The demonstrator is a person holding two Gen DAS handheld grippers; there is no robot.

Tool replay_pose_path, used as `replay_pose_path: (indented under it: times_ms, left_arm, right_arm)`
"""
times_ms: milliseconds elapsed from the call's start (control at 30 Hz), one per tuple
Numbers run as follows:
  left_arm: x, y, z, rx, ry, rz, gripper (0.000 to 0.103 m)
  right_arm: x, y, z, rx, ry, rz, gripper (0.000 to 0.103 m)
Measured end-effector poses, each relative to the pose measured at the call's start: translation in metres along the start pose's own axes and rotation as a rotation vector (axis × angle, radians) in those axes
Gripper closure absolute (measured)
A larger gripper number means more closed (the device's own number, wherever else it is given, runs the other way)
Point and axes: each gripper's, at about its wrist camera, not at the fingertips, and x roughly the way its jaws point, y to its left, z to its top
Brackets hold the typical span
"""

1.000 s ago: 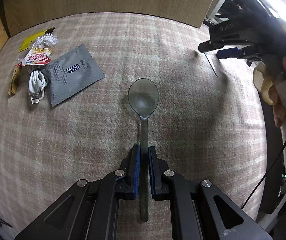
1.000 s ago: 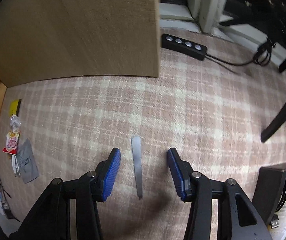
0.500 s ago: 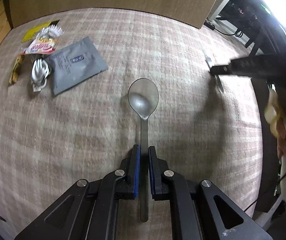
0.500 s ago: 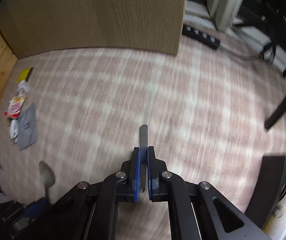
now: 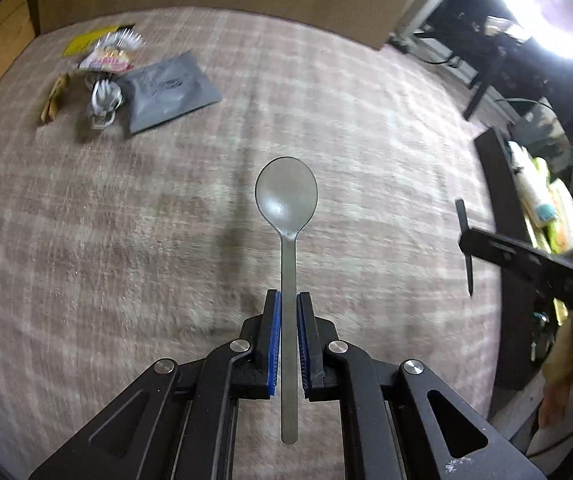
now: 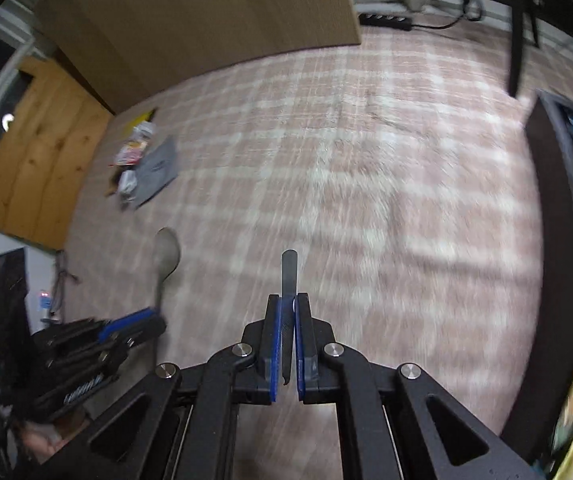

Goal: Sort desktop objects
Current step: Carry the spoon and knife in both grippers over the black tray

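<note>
My left gripper (image 5: 286, 300) is shut on the handle of a metal spoon (image 5: 286, 200), bowl pointing away, held above the plaid cloth. My right gripper (image 6: 287, 300) is shut on a slim metal nail file (image 6: 289, 272), whose tip sticks out past the pads. In the left wrist view the right gripper (image 5: 464, 242) comes in from the right edge with the file (image 5: 462, 218) pinched upright. In the right wrist view the left gripper (image 6: 142, 318) and its spoon (image 6: 166, 252) show at the lower left.
At the far left of the cloth lie a grey pouch (image 5: 168, 94), a coiled white cable (image 5: 104, 96), a snack packet (image 5: 108, 58) and a yellow packet (image 5: 82, 42). A wooden board (image 6: 190, 16) stands at the back. A dark box (image 5: 502, 200) with bottles sits at the right edge.
The right gripper shut on the nail file, lifted it off the cloth and swung left. The left gripper carried the spoon a little, so the pile of packets shifted in view.
</note>
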Motion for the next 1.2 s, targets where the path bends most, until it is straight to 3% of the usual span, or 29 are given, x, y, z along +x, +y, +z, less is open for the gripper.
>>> replay_pose_path:
  times_ms: [100,233,667,1000,1200]
  left_arm:
    - [0.004,-0.035,0.023,0.036,-0.015,-0.014,0.095]
    - [-0.001,-0.094,0.028,0.122,-0.037,-0.038,0.095]
    - [0.010,-0.319,0.036,0.382,-0.054,-0.176,0.095]
    - [0.033,-0.467,0.053,0.499,-0.026,-0.225,0.095]
    - [0.062,-0.527,0.075,0.506,0.021,-0.228,0.095]
  right_arm:
    - [-0.021,0.002,-0.011,0.029,-0.054,0.034,0.097]
    - [-0.058,-0.007,-0.031,0.063,-0.127,0.041,0.097]
    - [-0.184,-0.133,-0.087,0.231,-0.310,-0.102,0.097]
    - [-0.220,-0.229,-0.097,0.335,-0.325,-0.160,0.097]
    - [-0.216,-0.266,-0.092,0.371,-0.306,-0.149,0.097]
